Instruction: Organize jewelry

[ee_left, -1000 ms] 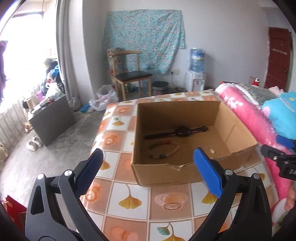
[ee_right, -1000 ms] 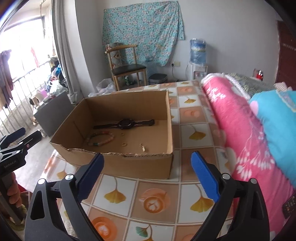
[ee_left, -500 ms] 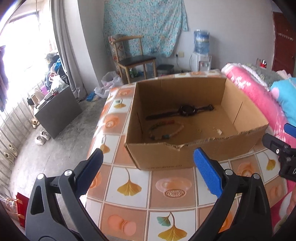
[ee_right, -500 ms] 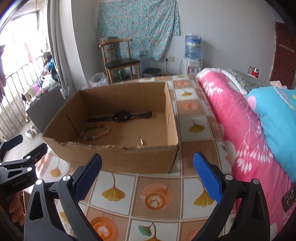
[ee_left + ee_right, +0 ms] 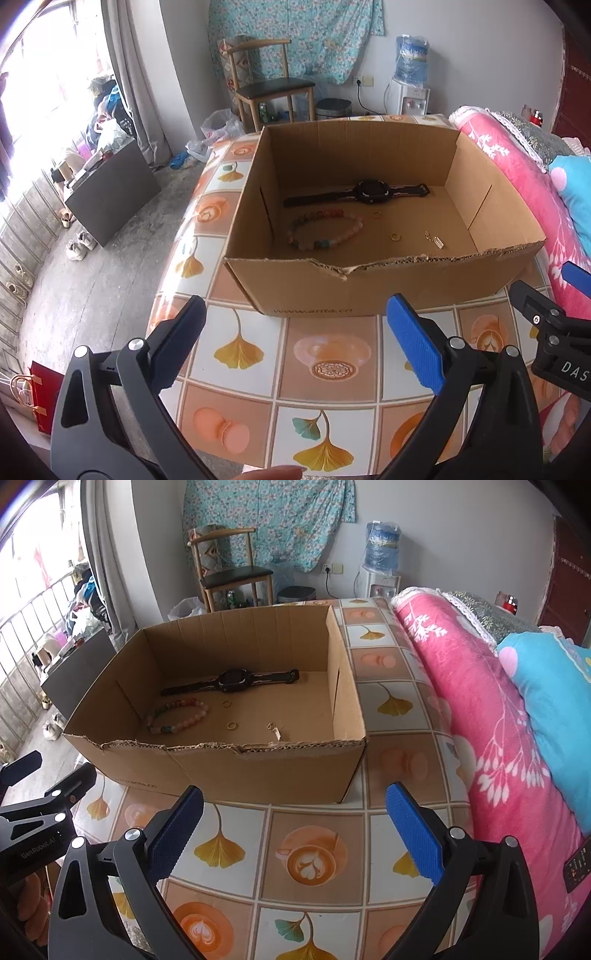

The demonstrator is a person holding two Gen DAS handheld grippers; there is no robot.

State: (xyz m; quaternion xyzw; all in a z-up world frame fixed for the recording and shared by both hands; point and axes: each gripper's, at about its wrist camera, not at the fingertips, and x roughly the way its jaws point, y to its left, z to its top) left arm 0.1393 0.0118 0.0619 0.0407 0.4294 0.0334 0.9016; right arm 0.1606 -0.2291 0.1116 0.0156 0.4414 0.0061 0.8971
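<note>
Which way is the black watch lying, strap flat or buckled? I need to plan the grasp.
Flat: the black wristwatch lies unbuckled on the brown cardboard box floor, straps stretched out both sides.

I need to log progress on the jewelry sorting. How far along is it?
Barely begun. The watch, bead bracelet, two gold rings and a small pendant lie loose in the cardboard box. Nothing is in hand: the left gripper and right gripper are open and empty, short of the box. All picking and arranging remains.
</note>
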